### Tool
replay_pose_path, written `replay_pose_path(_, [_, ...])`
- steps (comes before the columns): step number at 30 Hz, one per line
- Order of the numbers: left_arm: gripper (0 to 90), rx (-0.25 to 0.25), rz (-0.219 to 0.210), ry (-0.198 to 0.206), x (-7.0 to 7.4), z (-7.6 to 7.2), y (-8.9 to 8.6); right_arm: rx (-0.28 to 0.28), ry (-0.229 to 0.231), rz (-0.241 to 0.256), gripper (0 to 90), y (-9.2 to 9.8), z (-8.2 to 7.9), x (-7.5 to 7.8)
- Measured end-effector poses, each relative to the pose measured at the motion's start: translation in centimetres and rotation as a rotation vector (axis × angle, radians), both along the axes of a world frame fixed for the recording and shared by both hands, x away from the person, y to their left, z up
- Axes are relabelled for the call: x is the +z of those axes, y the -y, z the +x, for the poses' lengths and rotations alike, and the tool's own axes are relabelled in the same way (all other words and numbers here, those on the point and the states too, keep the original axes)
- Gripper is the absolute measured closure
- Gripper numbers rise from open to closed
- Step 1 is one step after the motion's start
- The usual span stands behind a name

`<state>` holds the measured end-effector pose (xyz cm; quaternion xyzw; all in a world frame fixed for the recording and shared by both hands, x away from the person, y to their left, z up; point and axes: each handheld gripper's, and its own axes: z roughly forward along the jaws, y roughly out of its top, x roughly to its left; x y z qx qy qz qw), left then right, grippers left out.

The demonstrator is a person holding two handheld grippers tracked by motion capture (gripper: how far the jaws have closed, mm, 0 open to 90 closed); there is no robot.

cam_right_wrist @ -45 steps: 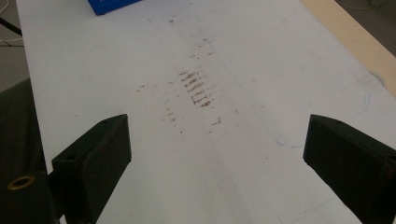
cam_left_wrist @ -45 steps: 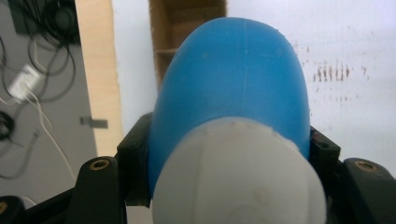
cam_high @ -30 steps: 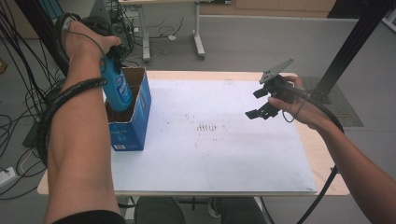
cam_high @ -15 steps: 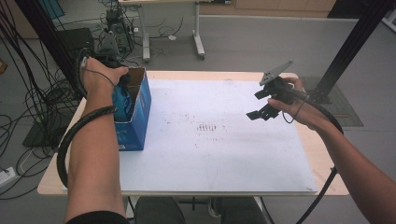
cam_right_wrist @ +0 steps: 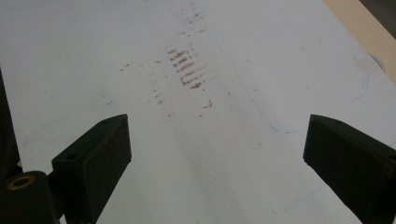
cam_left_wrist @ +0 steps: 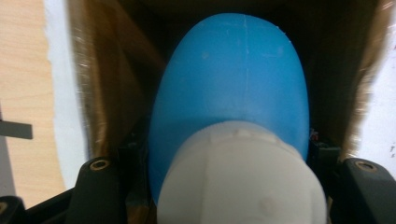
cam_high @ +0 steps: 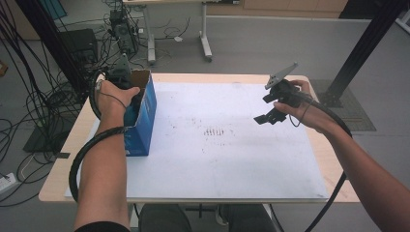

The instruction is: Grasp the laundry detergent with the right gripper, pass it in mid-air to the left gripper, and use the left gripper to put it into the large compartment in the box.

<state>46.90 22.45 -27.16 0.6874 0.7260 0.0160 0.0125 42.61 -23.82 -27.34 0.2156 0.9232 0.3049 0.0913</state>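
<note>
Currently the left gripper [cam_high: 129, 99] is down inside the open top of the blue cardboard box [cam_high: 143, 126], which stands at the left side of the bench [cam_high: 319, 159] on the white sheet [cam_high: 232, 159]. In the left gripper view the jaws are closed on a blue bottle [cam_left_wrist: 233, 79] with a white cap [cam_left_wrist: 243, 177], gripped near the cap end, body pointing down into the brown interior of the box.

Progress, as judged: the bottle is mostly within the box walls, so the placing step looks well advanced. Left to do: lower it until it rests on the bottom, open the jaws, lift the gripper out. Release has not happened; the jaws sit tight against both sides of the bottle.

The right gripper [cam_high: 270, 104] hovers above the right part of the sheet, jaws spread wide and empty. In the right gripper view they frame bare sheet with a patch of brownish scuff marks [cam_right_wrist: 187, 70] and faint blue pen lines.

Not resolved:
- Box bottom is dark and blocked by the bottle; cannot tell whether the bottle touches it or whether anything else lies inside.
- In the high view the hand and forearm cover the gripper jaws and the bottle.
- Bottle label, if any, cannot be made out.
- The print on the box side is too small to read.
</note>
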Motion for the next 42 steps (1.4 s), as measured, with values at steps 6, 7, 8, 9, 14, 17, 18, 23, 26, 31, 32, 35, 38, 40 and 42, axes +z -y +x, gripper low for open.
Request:
replay_pose_path(6, [36.7,-0.006,-0.001,0.007,0.0,-0.1,-0.1,-0.005,0.006,-0.015,7.8,-0.1,0.2,0.3])
replay_pose_path(7, [36.7,-0.003,-0.004,0.008,0.0,-0.1,-0.1,-0.005,0.008,-0.016,7.7,-0.1,0.2,0.4])
replay_pose_path(8, [36.7,-0.003,-0.004,0.008,0.0,-0.1,-0.1,-0.005,0.008,-0.016,7.7,-0.1,0.2,0.4])
replay_pose_path(9, [36.7,-0.002,-0.008,0.006,0.0,-0.2,-0.3,-0.005,0.010,-0.019,7.8,-0.2,0.2,0.5])
replay_pose_path(14, [36.7,-0.004,-0.015,0.006,-0.1,-0.4,-0.4,-0.003,0.015,-0.027,7.8,-0.3,0.1,0.8])
replay_pose_path(17, [36.6,-0.005,-0.016,0.004,-0.1,-0.4,-0.4,-0.003,0.018,-0.033,7.8,-0.3,0.0,1.0])
replay_pose_path(18, [36.6,-0.005,-0.016,0.004,-0.1,-0.4,-0.4,-0.003,0.018,-0.033,7.8,-0.3,0.0,1.0])
replay_pose_path(23, [36.6,-0.006,-0.015,0.003,-0.1,-0.4,-0.4,-0.006,0.023,-0.041,7.8,-0.1,0.0,1.2])
replay_pose_path(26, [36.6,-0.006,-0.017,0.002,-0.1,-0.4,-0.4,-0.007,0.024,-0.040,7.8,0.0,0.0,1.2])
replay_pose_path(31, [36.6,-0.004,-0.020,0.004,-0.1,-0.4,-0.5,-0.013,0.024,-0.036,7.8,0.1,0.1,1.3])
replay_pose_path(32, [36.5,-0.004,-0.021,0.003,-0.1,-0.4,-0.5,-0.013,0.024,-0.037,7.7,0.1,0.1,1.3])
replay_pose_path(35, [36.5,-0.005,-0.020,0.004,-0.1,-0.4,-0.5,-0.013,0.023,-0.038,7.8,0.1,0.1,1.3])
replay_pose_path(38, [36.5,-0.005,-0.023,0.004,-0.1,-0.4,-0.6,-0.011,0.021,-0.038,7.8,0.0,0.2,1.2])
replay_pose_path(40, [36.5,-0.004,-0.023,0.004,-0.1,-0.4,-0.6,-0.009,0.019,-0.039,7.8,0.0,0.2,1.2])
replay_pose_path(42, [36.5,-0.003,-0.025,0.004,-0.1,-0.4,-0.7,-0.008,0.020,-0.040,7.8,0.0,0.2,1.3])
